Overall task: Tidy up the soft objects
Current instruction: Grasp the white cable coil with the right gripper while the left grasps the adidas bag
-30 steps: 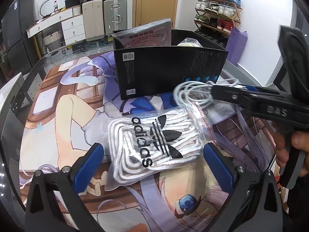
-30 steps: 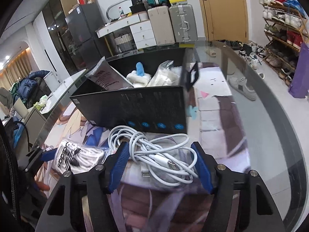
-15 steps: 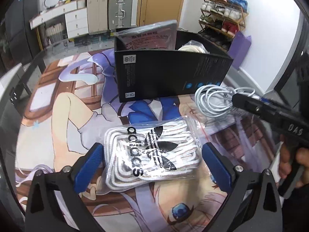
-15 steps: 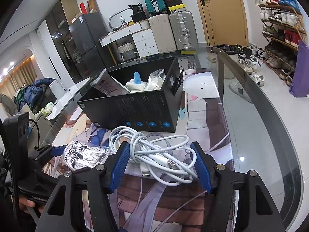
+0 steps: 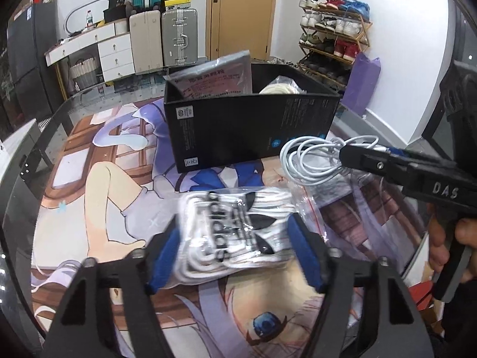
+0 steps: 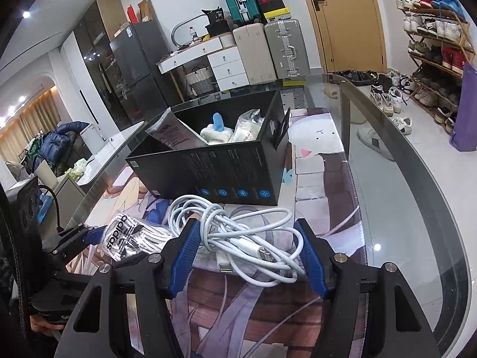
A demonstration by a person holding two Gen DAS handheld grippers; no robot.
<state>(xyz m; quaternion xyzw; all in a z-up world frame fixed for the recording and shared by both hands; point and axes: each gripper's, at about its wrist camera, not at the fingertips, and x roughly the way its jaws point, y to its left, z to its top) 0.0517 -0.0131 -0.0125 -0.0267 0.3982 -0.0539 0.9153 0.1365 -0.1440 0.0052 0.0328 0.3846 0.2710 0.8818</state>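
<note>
The left gripper (image 5: 235,250) is closing its jaws on a clear bag of white adidas laces (image 5: 232,232) lying on the printed mat (image 5: 98,197). The right gripper (image 6: 247,253) clamps a white cable bundle (image 6: 238,232) just before the black box (image 6: 220,167).

glass table (image 6: 396,197) carries a printed anime mat (image 5: 98,208); on it a black box (image 5: 238,131)

The clear bag of laces (image 6: 131,237) reads "adidas"; the right tongs (image 5: 351,156) read "DAS".
</note>
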